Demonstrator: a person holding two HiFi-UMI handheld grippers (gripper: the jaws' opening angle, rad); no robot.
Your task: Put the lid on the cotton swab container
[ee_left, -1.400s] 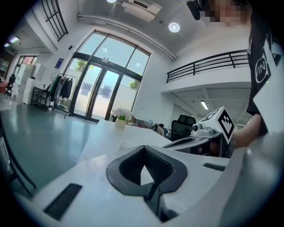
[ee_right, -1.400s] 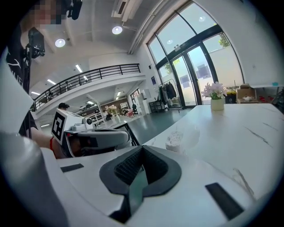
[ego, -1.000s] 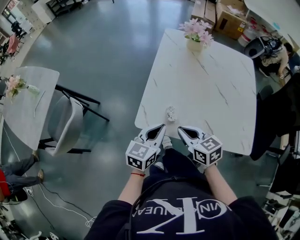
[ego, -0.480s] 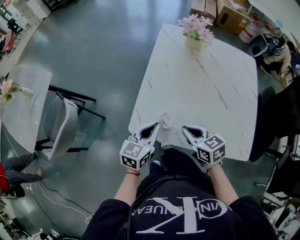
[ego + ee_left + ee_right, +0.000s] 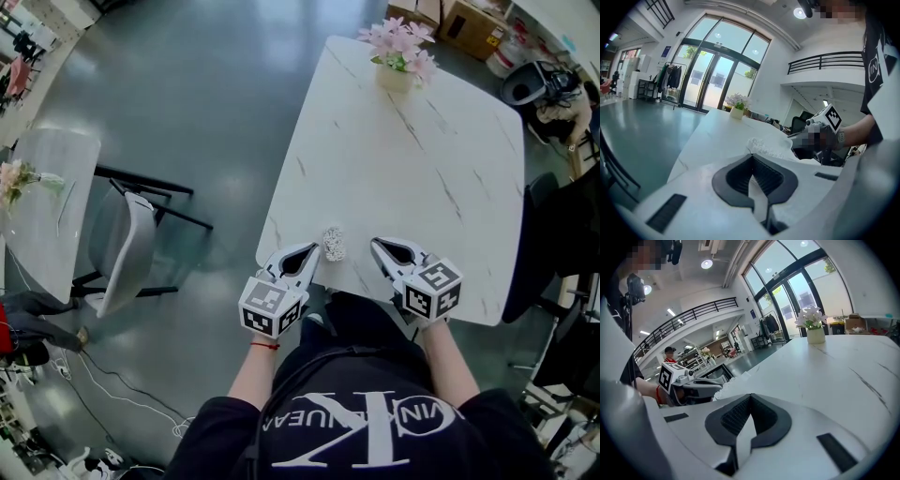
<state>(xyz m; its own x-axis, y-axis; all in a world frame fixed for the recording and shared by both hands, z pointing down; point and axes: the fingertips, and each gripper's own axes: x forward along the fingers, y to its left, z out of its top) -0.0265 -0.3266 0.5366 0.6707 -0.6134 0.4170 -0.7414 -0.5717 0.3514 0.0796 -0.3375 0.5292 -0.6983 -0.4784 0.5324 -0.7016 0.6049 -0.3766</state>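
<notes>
The person is holding two grippers over the near edge of a white marble table [image 5: 422, 159], one in each hand. The left gripper [image 5: 313, 252] is hovering at the table's near-left corner, and its jaws are pressed together at the tips with nothing between them. The right gripper [image 5: 378, 247] is hovering a little further along the same near edge, and its jaws are likewise meeting tip to tip and gripping nothing. Each gripper is carrying one marker cube.

One cotton swab container [image 5: 334, 243] is standing on the table by the near-left corner, between the two grippers' tips and closer to the left one, touching neither. From above, its top is showing as a knobbly white patch; whether a lid is sitting on it cannot be told.

One pot of pink flowers [image 5: 397, 73] is standing at the table's far edge. Off to the left, one grey chair [image 5: 127, 251] is standing on the dark floor beside a second white table [image 5: 52, 220], which is carrying its own single bunch of flowers [image 5: 15, 176].
</notes>
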